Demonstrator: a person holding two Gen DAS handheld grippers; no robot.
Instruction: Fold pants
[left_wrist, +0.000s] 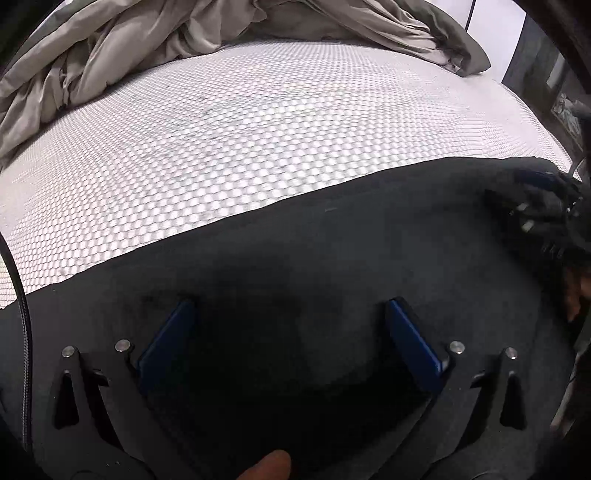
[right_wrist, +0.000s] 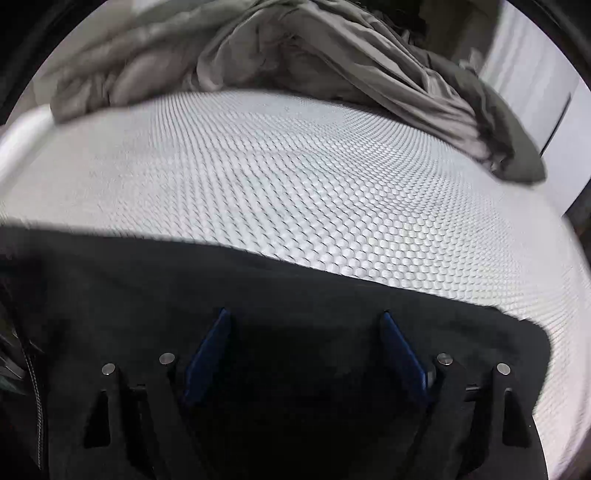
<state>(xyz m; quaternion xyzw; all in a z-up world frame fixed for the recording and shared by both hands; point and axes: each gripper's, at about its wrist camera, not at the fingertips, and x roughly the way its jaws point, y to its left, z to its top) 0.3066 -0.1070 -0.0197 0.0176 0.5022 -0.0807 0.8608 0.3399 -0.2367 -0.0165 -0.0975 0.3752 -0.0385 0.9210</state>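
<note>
My left gripper (left_wrist: 290, 306) has its jaws spread wide, holding nothing — the black pants (left_wrist: 332, 251) lie flat under and ahead of them on the mattress (left_wrist: 221, 147). My right gripper (right_wrist: 304, 317) is spread too — pants (right_wrist: 147, 288) beneath, rumpled blanket (right_wrist: 332, 55) far ahead.

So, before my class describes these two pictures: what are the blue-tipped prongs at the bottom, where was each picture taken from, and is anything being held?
Each picture comes from a camera mounted on a hand-held gripper, looking forward along its two blue fingers. One shows the left gripper, the other the right gripper. Both are open above dark pants spread on a white dotted mattress, with a rumpled grey blanket behind. Nothing is held.
</note>
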